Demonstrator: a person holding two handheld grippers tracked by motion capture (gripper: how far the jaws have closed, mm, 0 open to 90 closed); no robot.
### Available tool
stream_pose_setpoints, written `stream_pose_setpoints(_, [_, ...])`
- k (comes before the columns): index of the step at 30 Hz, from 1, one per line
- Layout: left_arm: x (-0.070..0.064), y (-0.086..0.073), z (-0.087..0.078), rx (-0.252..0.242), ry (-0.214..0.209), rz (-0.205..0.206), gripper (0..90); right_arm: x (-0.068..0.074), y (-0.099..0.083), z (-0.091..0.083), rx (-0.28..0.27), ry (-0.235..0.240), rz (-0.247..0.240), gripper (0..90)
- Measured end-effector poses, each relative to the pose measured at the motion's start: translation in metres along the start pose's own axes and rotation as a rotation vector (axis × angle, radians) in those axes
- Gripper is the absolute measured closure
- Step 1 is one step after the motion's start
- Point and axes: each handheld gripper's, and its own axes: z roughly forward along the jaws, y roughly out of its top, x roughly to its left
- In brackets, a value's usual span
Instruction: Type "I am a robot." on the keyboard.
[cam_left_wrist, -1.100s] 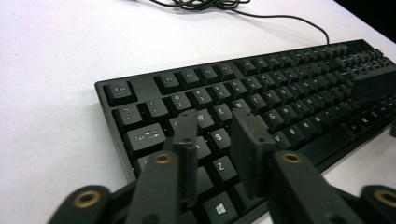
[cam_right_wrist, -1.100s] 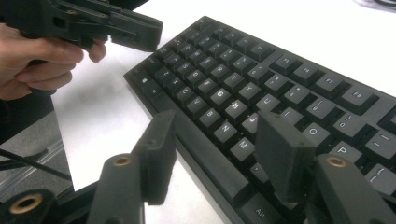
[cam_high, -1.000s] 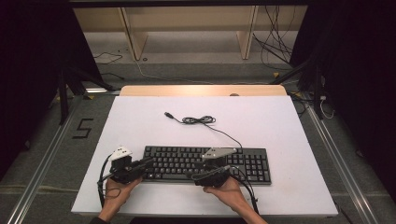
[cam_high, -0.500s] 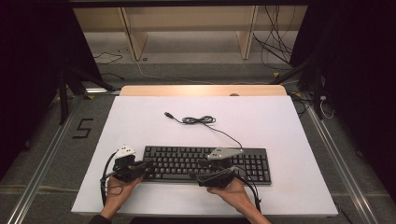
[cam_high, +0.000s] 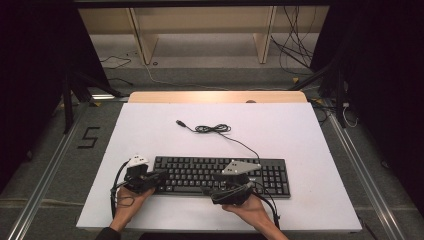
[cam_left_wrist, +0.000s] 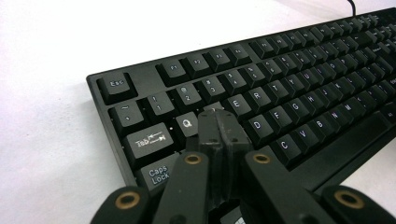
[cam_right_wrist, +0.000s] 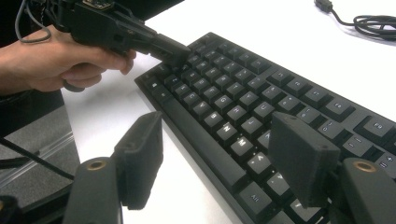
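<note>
The black keyboard (cam_left_wrist: 261, 98) bears white key legends, among them Esc, Tab, Caps Lock, Q, E, R, D, F, G and C, while a dark "5" (cam_high: 89, 137) is marked on the floor left of the surface.

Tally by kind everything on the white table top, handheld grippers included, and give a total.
Keyboard: 1
USB cable, trailing from the keyboard: 1
Grippers: 2, the left gripper shut over the keys, the right gripper open
Total: 4
</note>
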Motion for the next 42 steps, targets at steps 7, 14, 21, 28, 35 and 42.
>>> stream_pose_setpoints(7, [0.0, 0.0, 0.002, 0.012, 0.008, -0.001, 89.0, 0.001, -0.001, -0.001, -0.001, -0.001, 0.001, 35.9])
stream_pose_setpoints(14, [0.002, -0.001, 0.004, 0.037, -0.002, -0.016, 89.2, 0.001, -0.002, -0.001, 0.006, -0.004, -0.006, 35.9])
stream_pose_setpoints(21, [0.0, 0.0, 0.002, 0.033, 0.009, 0.0, 88.9, 0.002, -0.002, 0.0, 0.009, -0.003, -0.011, 35.9])
stream_pose_setpoints(28, [-0.002, 0.003, -0.007, -0.026, -0.013, -0.008, 82.9, 0.001, -0.002, 0.0, 0.005, -0.006, -0.008, 35.9])
stream_pose_setpoints(35, [-0.002, 0.003, -0.013, -0.076, -0.062, -0.017, 71.3, 0.0, -0.002, 0.003, 0.005, -0.011, -0.007, 35.9])
stream_pose_setpoints(42, [-0.003, 0.002, -0.02, -0.116, -0.1, -0.018, 55.6, 0.0, -0.003, 0.007, 0.014, -0.009, -0.003, 36.6])
